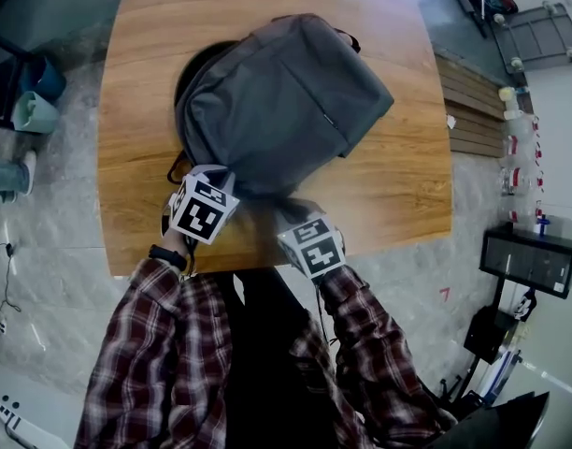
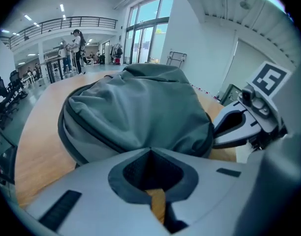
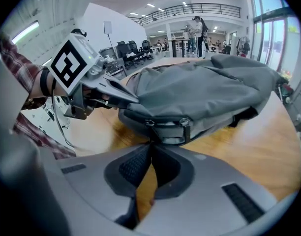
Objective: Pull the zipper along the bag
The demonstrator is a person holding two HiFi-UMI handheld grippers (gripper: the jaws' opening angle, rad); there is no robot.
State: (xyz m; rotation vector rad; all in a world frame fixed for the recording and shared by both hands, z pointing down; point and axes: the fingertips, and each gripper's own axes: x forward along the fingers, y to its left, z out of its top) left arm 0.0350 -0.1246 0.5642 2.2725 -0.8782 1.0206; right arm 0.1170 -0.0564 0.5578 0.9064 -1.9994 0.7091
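The grey backpack [image 1: 286,101] lies flat on the wooden desk [image 1: 398,185], its long axis diagonal, carry handle [image 1: 348,38] pointing far-right; my left gripper [image 2: 150,150] is pinched together on fabric at its near-left corner; my right gripper [image 3: 150,142] is clamped on the zipper pull [image 3: 149,129] at the near end; bare wood lies right; the desk's near edge is close.

My grey bag [image 1: 277,101] lies slantwise on the wooden surface [image 1: 398,185], from its middle toward the near edge. My left tongs [image 1: 214,178] meet the bag's near-left corner. My right tongs [image 1: 297,210] sit at its near end, just beside them. My plaid sleeves [image 1: 164,344] overhang the near edge.
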